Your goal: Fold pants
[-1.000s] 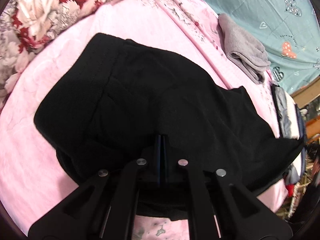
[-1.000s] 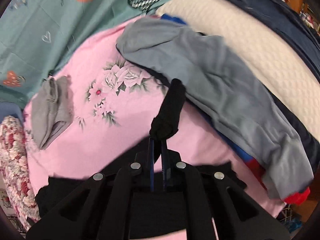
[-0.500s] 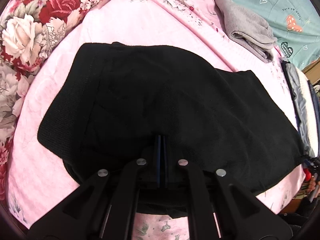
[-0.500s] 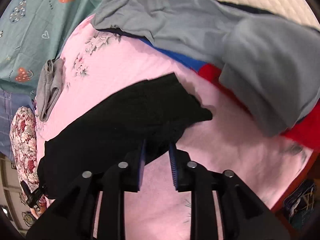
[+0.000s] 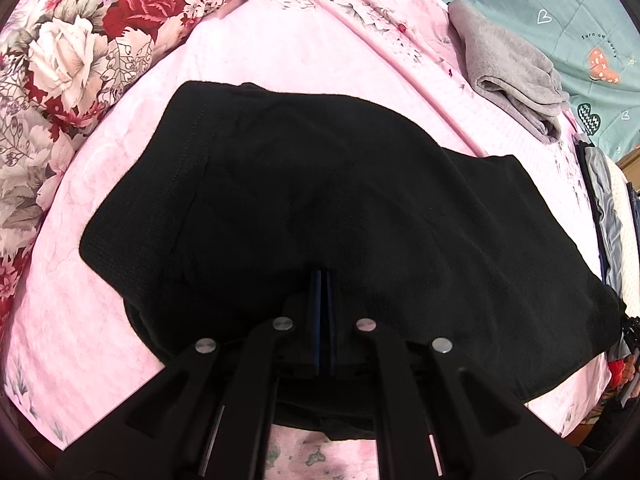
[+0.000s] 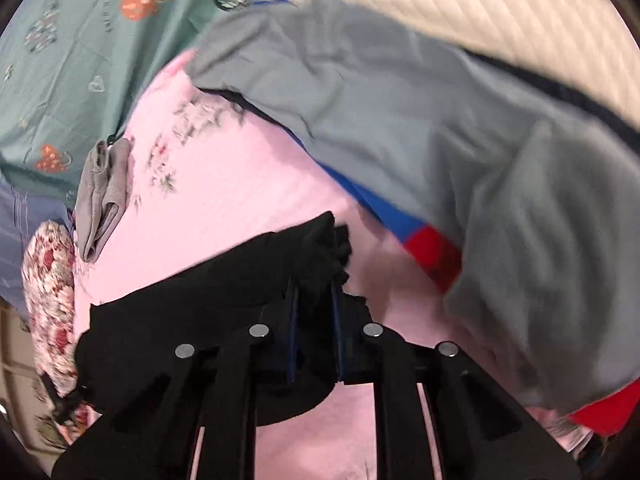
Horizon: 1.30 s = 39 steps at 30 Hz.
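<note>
The black pants (image 5: 320,200) lie folded over on the pink floral bedsheet (image 5: 100,320). My left gripper (image 5: 323,280) is shut on the near edge of the black pants, pads pressed together on the cloth. In the right wrist view my right gripper (image 6: 314,292) is open, its jaws apart around the bunched end of the black pants (image 6: 224,300), which rests on the sheet between them.
A folded grey garment (image 5: 512,68) lies at the far side of the sheet, also in the right wrist view (image 6: 102,196). A red rose quilt (image 5: 72,48) lies left. A pile of grey, blue and red clothes (image 6: 420,120) lies right on a white mattress (image 6: 480,12).
My right gripper opened and let go of the pants end, laying it down on the sheet. The pants now lie spread flatter. My left gripper stays shut on the pants.
</note>
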Tool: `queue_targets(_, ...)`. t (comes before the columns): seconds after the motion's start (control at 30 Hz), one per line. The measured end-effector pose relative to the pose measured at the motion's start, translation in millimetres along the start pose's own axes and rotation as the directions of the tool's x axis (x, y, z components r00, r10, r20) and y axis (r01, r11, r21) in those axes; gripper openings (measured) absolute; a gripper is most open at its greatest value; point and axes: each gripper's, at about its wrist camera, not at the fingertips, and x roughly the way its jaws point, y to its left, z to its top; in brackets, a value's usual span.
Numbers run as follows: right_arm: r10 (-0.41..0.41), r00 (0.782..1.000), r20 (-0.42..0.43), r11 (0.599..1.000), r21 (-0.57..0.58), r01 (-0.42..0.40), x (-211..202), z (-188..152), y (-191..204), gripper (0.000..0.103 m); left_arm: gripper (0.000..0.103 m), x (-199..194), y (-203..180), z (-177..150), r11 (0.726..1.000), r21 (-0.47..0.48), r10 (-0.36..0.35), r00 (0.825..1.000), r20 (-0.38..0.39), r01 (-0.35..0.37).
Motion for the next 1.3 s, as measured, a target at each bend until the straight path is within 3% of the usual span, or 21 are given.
queue_targets(0.13, -0.116, 0.991, -0.061, 0.993, -0.005, 0.116, 24, 1, 2, 0.014, 0.004, -2, -2, -2, 1.000, -0.004, 0.015, 1.000, 0.015, -0.015)
queue_targets(0.17, -0.152, 0.984, -0.096, 0.988, -0.010, 0.152, 37, -1, 0, 0.016, 0.004, -3, -3, -3, 1.000, -0.002, 0.021, 1.000, 0.018, -0.021)
queue_targets(0.2, -0.179, 0.980, -0.091, 0.984, -0.028, 0.177, 40, -1, 1, 0.025, 0.005, -6, -5, -4, 1.000, 0.004, 0.027, 0.999, 0.022, -0.027)
queue_targets(0.27, -0.337, 0.941, -0.040, 0.937, -0.113, 0.330, 31, 0, 20, 0.048, 0.021, -20, -14, -11, 0.999, 0.035, 0.022, 0.998, 0.057, -0.024)
queue_targets(0.37, -0.443, 0.890, 0.110, 0.859, -0.233, 0.456, 4, 1, 69, 0.048, 0.030, -45, -36, -19, 0.995, 0.097, -0.044, 0.990, 0.131, 0.031)
queue_targets(0.4, -0.428, 0.893, 0.137, 0.855, -0.260, 0.450, -1, 0, 85, 0.050, 0.032, -52, -49, -22, 0.989, 0.127, -0.092, 0.985, 0.144, 0.074)
queue_targets(0.5, -0.226, 0.964, 0.141, 0.875, -0.406, 0.265, -6, -9, 164, 0.054, 0.036, -44, -86, -30, 0.972, 0.193, -0.152, 0.985, 0.087, 0.133)
queue_targets(0.57, -0.078, 0.996, 0.042, 0.849, -0.522, 0.089, 13, -26, 226, 0.054, 0.035, -30, -105, -38, 0.962, 0.223, -0.169, 0.985, 0.039, 0.157)
queue_targets(0.6, -0.008, 1.000, -0.021, 0.824, -0.567, -0.006, 27, -38, 257, 0.054, 0.035, -19, -116, -44, 0.954, 0.250, -0.173, 0.985, 0.003, 0.166)
queue_targets(0.67, 0.081, 0.985, -0.152, 0.755, -0.636, -0.160, 61, -65, 319, 0.054, 0.027, 2, -125, -52, 0.952, 0.265, -0.141, 0.988, -0.067, 0.154)
queue_targets(0.73, 0.097, 0.969, -0.228, 0.679, -0.696, -0.232, 97, -92, 376, 0.054, 0.026, 4, -131, -59, 0.950, 0.293, -0.106, 0.994, -0.023, 0.109)
queue_targets(0.83, 0.076, 0.962, -0.264, 0.568, -0.781, -0.259, 144, -122, 446, 0.054, 0.028, 3, -132, -63, 0.948, 0.303, -0.098, 0.995, 0.000, 0.094)
queue_targets(0.9, 0.056, 0.964, -0.261, 0.527, -0.812, -0.251, 174, -130, 483, 0.054, 0.028, 3, -129, -66, 0.947, 0.305, -0.109, 0.994, 0.009, 0.101)
queue_targets(0.97, 0.037, 0.968, -0.249, 0.513, -0.827, -0.232, 194, -136, 510, 0.054, 0.028, 3, -125, -66, 0.946, 0.300, -0.132, 0.991, 0.012, 0.122)
queue_targets(1.13, 0.021, 0.958, -0.287, 0.533, -0.807, -0.253, 219, -127, 504, 0.052, 0.028, 3, -120, -66, 0.941, 0.297, -0.174, 0.985, 0.002, 0.165)
queue_targets(1.2, 0.030, 0.933, -0.357, 0.533, -0.785, -0.317, 221, -128, 497, 0.005, 0.028, 2, -117, -65, 0.941, 0.289, -0.184, 0.983, -0.005, 0.178)
queue_targets(1.3, 0.055, 0.953, -0.298, 0.530, -0.800, -0.281, 212, -124, 502, 0.002, 0.028, 3, -117, -62, 0.944, 0.277, -0.184, 0.983, -0.014, 0.181)
